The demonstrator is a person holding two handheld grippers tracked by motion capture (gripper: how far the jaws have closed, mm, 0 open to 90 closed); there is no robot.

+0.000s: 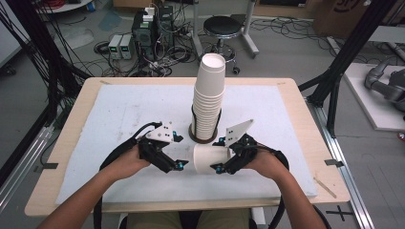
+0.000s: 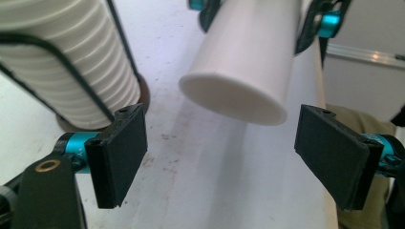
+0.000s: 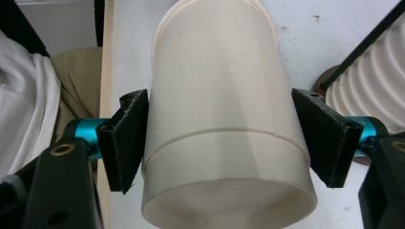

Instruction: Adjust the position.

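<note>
light: bright, even, overhead | shadows: soft, short | blur: near objects soft in both gripper views

We see the stack of cups rising at the middle of the tabletop, blocking passage there; just before it a lying cup fills the gap between both claws. Left and right edges offer broad open mat.
</note>
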